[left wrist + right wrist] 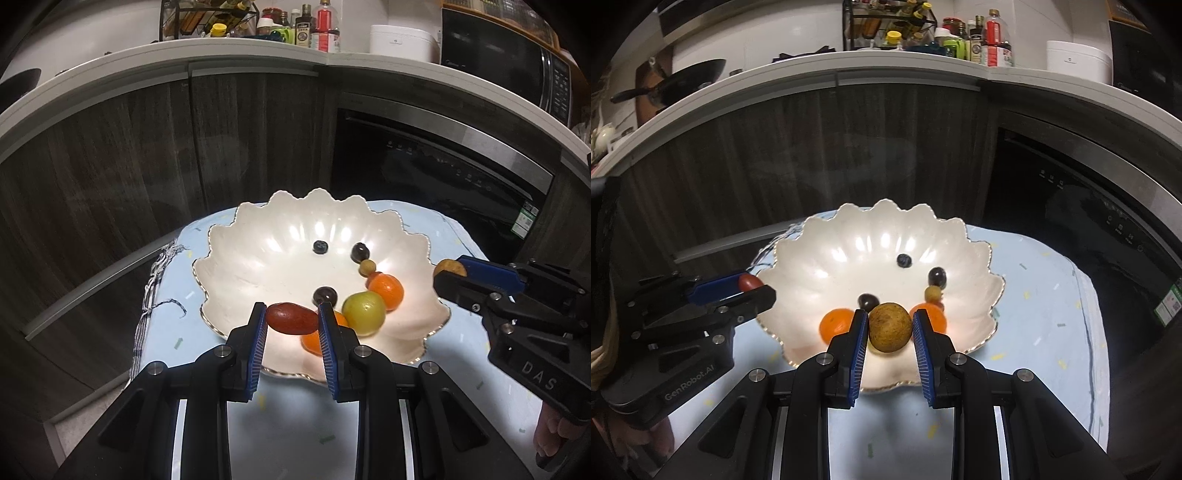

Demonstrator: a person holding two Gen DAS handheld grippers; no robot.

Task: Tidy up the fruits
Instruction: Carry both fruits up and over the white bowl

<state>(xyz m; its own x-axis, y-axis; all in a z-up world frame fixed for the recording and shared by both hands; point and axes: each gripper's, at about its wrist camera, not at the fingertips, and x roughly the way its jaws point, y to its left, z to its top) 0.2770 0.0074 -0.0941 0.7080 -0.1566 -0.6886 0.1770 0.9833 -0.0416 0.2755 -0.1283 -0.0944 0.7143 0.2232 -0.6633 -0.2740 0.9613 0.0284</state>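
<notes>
A white scalloped bowl (258, 243) (827, 266) stands on a light blue cloth. In it lie a blueberry (320, 247), two dark grapes (360, 252), a small tan fruit (368, 267), two oranges (386, 290) and a green fruit (364, 314). My left gripper (292, 322) is shut on a red oblong fruit (291, 318) above the bowl's near rim; it also shows in the right wrist view (750, 282). My right gripper (890, 326) is shut on a brown round fruit (889, 327) above the bowl's near part; it shows in the left wrist view (450, 268) at the bowl's right edge.
The light blue cloth (465, 332) covers a small table whose edges drop off on all sides. Behind stand dark wood cabinets (147, 155) and a built-in oven (443, 166). The counter above holds bottles (306, 27), a white cooker (400, 42) and a microwave (509, 62).
</notes>
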